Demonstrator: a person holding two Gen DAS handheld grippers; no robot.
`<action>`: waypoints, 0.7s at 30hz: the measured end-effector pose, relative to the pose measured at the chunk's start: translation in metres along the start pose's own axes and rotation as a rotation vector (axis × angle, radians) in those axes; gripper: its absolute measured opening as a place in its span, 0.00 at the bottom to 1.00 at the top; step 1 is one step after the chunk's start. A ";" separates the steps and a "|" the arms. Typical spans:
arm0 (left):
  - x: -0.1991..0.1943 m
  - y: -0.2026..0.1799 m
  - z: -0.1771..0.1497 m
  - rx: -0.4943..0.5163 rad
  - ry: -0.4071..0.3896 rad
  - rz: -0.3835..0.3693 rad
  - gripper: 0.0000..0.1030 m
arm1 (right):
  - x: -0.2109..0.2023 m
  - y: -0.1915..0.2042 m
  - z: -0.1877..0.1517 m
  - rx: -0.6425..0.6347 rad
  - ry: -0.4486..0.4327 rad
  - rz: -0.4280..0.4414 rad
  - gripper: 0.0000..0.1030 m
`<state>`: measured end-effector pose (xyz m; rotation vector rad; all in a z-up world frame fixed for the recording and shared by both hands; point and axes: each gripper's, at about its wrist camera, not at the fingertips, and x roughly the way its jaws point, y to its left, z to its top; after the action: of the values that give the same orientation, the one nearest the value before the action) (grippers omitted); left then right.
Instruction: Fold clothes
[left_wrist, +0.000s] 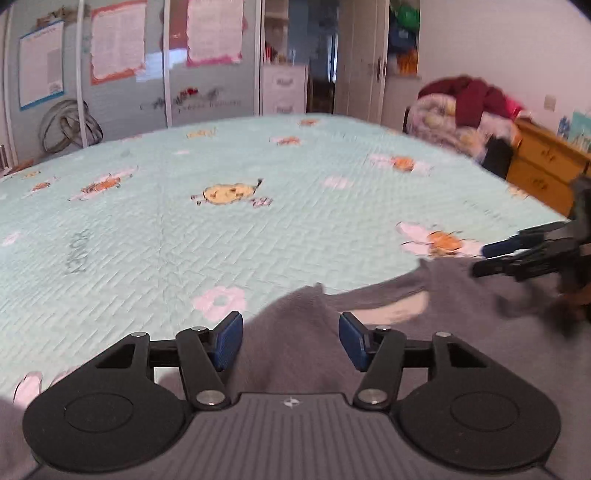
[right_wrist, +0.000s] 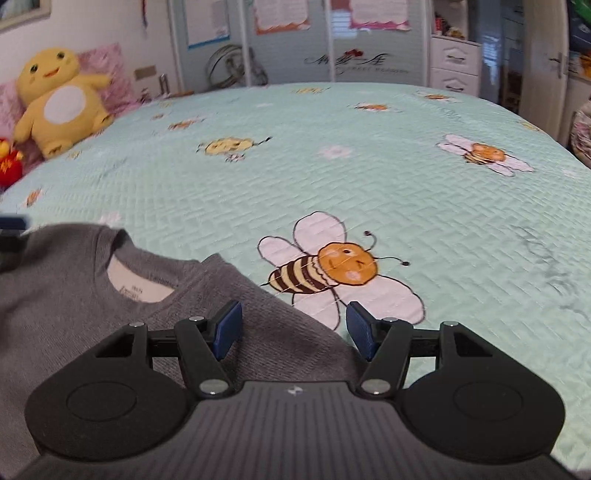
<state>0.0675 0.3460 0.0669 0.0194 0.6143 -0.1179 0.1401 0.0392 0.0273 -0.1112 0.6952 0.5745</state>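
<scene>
Left gripper (left_wrist: 291, 341) sits nearest, jaws spread wide, straddling a raised peak of the grey shirt (left_wrist: 295, 354) without pinching it. Right gripper (right_wrist: 293, 330) is likewise released, its pads parted over the shirt's shoulder at the garment's edge; in the left view it shows at 3 o'clock.

Shirt lies at 6 o'clock on the bed (left_wrist: 258, 229), collar (right_wrist: 110, 254) and neck label up, cloth rumpled at the neck, the rest hidden below the grippers. Whether it is being spread flat for a fold or has just been let go after one, I cannot tell. Judging from the open jaws over both shoulders, any grip would need each pair shut on one layer of cloth.

Bedspread is pale green, quilted, printed with bees. At 10 o'clock a yellow plush (right_wrist: 59, 99); at 12 o'clock wardrobe doors (left_wrist: 122, 74); at 2 o'clock piled bedding (left_wrist: 461, 118).
</scene>
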 end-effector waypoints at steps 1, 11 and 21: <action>0.007 0.005 0.002 -0.019 0.005 -0.003 0.60 | 0.003 0.001 0.001 -0.010 0.010 0.002 0.61; 0.012 0.000 -0.014 0.088 0.057 0.018 0.06 | 0.012 0.030 0.004 -0.158 0.091 0.021 0.06; 0.039 0.001 -0.001 0.193 0.016 0.304 0.22 | 0.035 0.085 0.034 -0.356 -0.063 -0.292 0.04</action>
<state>0.0985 0.3432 0.0437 0.3001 0.6071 0.1183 0.1356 0.1366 0.0394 -0.5158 0.4983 0.4139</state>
